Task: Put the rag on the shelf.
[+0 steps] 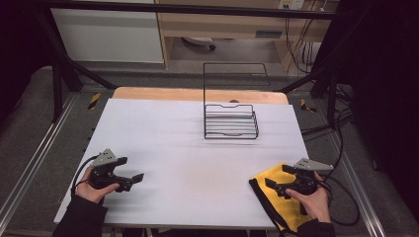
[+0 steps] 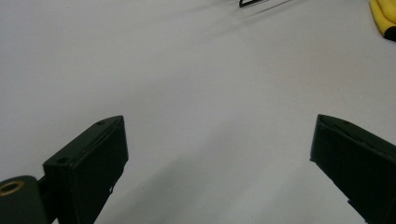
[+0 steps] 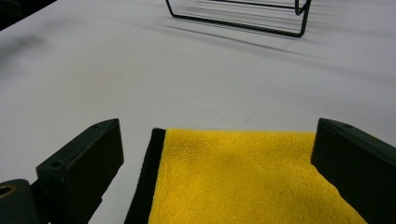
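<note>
A yellow cloth with a black edge (image 1: 279,200) lies at the near right corner of the white table top (image 1: 188,148). My right gripper (image 1: 280,181) hovers over it, open, and in the right gripper view the cloth (image 3: 243,182) spreads between the jaws with nothing gripped. A black wire rack (image 1: 230,121) stands at the far middle of the table, its tall back frame rising behind it. At the near left, my left gripper (image 1: 134,180) is open above bare table. In the left gripper view a corner of the cloth (image 2: 384,16) and a bit of the rack (image 2: 254,2) appear far off.
The table's near edge runs just under both hands, and the cloth hangs slightly over it. Metal rails flank the table on the floor. Cables trail at the right side (image 1: 346,197). A wooden strip (image 1: 197,94) borders the table's far edge.
</note>
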A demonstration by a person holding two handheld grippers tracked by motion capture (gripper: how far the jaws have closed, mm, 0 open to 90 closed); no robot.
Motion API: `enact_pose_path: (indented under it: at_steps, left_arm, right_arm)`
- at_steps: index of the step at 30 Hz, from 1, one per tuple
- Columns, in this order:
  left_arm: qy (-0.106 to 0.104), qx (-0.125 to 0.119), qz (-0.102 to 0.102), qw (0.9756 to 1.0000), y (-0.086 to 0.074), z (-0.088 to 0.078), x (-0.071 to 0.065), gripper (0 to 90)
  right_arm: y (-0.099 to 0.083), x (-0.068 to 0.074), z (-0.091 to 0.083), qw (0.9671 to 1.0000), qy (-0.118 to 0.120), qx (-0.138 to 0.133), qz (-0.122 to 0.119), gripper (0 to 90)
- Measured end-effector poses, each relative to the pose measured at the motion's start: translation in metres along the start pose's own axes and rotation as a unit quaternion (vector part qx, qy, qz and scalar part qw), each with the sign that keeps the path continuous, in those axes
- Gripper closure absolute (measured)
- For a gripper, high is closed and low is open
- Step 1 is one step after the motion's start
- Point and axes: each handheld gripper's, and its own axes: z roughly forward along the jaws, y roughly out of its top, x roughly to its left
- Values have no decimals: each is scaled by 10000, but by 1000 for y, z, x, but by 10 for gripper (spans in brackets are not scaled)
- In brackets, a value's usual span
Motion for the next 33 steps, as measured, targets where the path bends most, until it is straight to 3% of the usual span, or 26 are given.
enact_pose_path:
  at_steps: [9, 18, 25, 33]
  left_arm:
    - [32, 1, 41, 10000, -1, -1, 0, 39]
    - [48, 11, 21, 10000, -2, 0, 0, 41]
    - [57, 11, 12, 10000, -2, 0, -1, 45]
    - [83, 15, 11, 10000, -2, 0, 0, 52]
  right_arm:
    - [3, 9, 5, 9998, -31, 129, -113, 45]
    - [6, 27, 23, 9985, -89, 387, -382, 114]
    - [5, 40, 37, 9969, -68, 514, -584, 288]
    - [0, 45, 48, 9926, -413, 794, -820, 494]
